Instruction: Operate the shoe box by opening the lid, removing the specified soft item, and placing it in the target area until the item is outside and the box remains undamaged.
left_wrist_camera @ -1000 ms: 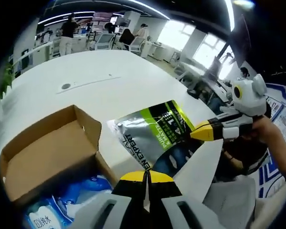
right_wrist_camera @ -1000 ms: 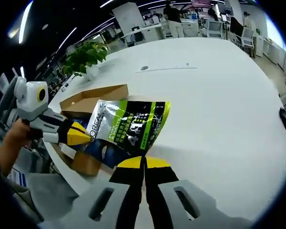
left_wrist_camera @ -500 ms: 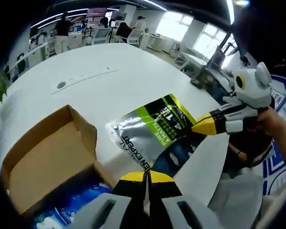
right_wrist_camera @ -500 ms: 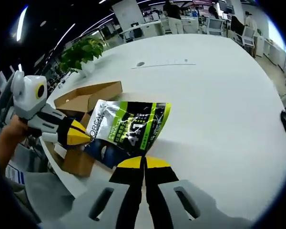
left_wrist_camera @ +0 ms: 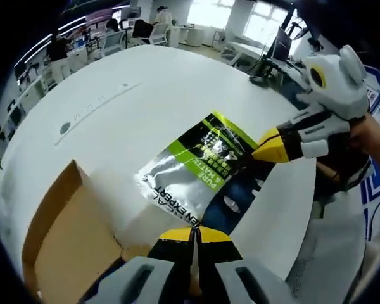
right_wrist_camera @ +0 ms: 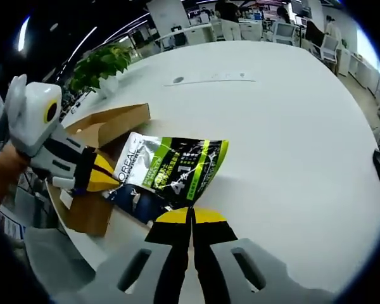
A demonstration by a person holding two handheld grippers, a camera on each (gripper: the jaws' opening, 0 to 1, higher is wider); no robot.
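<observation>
Landmark: shoe box (right_wrist_camera: 104,130), brown cardboard, sitting at the near edge of the white table (right_wrist_camera: 291,126); lid flap (left_wrist_camera: 66,209) standing open; no damage visible on the walls that show.

Item: soft pouch (right_wrist_camera: 168,168), green, silver and dark blue with printed lettering, hanging outside the box, just beside its open side and above the table.

Left gripper (left_wrist_camera: 193,233): jaws pressed together on the pouch's lower edge, pinching it.

Right gripper (right_wrist_camera: 191,215): jaws likewise clamped on the opposite edge of the pouch; in the left gripper view its yellow tip is meeting the pouch at the corner farthest from the box.

Progress, as judged: lid opening appears done, pouch removal appears done. Remaining: lowering the pouch onto the table beyond the box, in whatever spot counts as the target area (none marked that I can see), then releasing both grips.
</observation>
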